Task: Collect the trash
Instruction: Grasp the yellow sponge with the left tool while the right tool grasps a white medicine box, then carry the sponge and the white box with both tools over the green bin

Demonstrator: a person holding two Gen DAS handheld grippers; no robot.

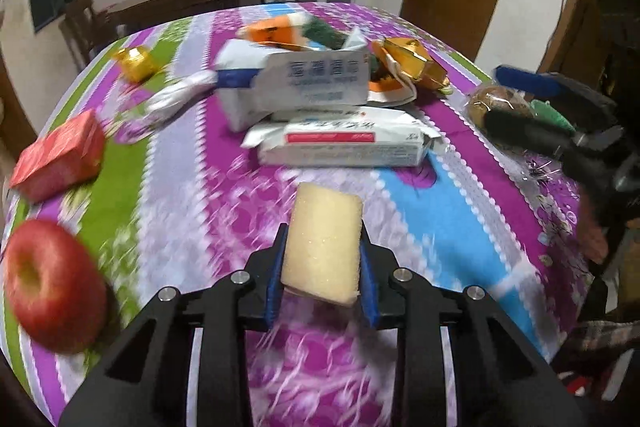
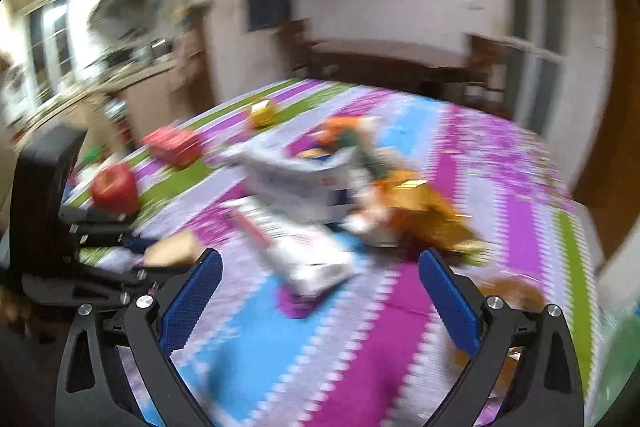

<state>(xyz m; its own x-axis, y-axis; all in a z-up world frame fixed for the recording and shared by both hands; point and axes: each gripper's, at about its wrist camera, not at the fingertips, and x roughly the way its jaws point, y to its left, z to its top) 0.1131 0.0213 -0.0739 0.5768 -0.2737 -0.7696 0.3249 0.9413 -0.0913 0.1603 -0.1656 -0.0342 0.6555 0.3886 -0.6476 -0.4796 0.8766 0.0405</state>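
Note:
My left gripper (image 1: 324,263) is shut on a pale yellow sponge (image 1: 323,247) and holds it above the striped tablecloth (image 1: 200,195). Ahead lies a heap of trash: a white carton with a red stripe (image 1: 344,143), a white and blue box (image 1: 288,83), orange wrappers (image 1: 276,31) and a gold foil wrapper (image 1: 412,61). My right gripper (image 2: 320,287) is open and empty above the cloth, near the red-striped carton (image 2: 304,251). The right wrist view is blurred. The left gripper with the sponge (image 2: 172,247) shows at its left.
A red apple (image 1: 52,283) lies at the near left, a red box (image 1: 60,155) behind it, a small gold box (image 1: 134,63) farther back. A wrapped brown bun (image 1: 496,99) lies at the right edge by my right gripper (image 1: 560,119). Dark chairs (image 1: 192,3) stand behind the table.

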